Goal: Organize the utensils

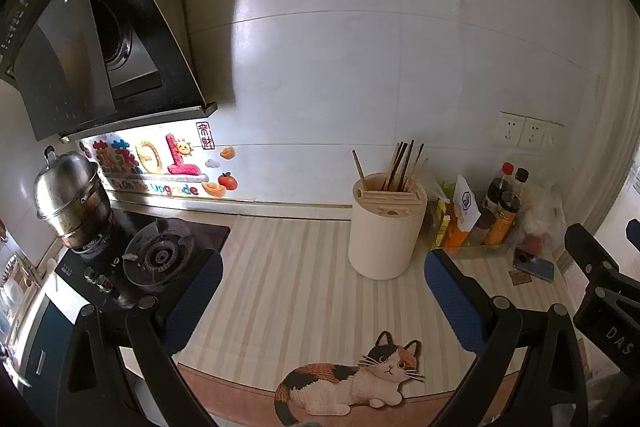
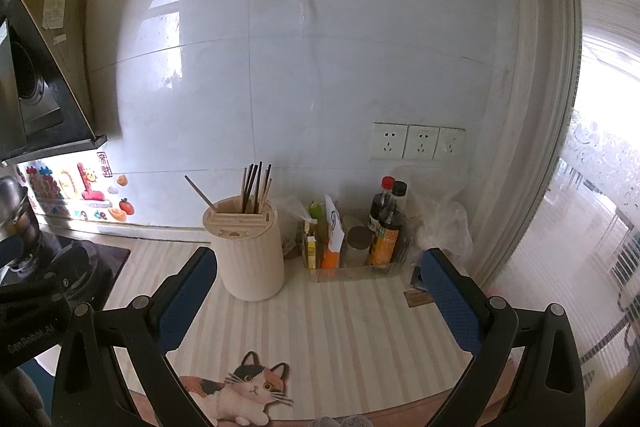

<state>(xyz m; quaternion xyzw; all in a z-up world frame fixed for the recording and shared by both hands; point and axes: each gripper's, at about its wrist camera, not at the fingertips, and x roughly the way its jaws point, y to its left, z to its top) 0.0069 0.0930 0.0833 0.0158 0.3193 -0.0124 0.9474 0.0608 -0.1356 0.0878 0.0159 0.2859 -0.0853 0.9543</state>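
Observation:
A cream cylindrical utensil holder stands on the striped counter mat near the wall. Several dark and wooden chopsticks stick up from its slotted top, and one utensil handle leans to the left. My left gripper is open and empty, a little in front of the holder. My right gripper is open and empty, with the holder just beyond its left finger. The chopsticks show in the right wrist view too.
A gas hob with a steel steamer pot is at the left. A clear tray of sauce bottles and packets stands right of the holder. A phone lies near the right wall. Wall sockets are above. A cat picture marks the mat's front edge.

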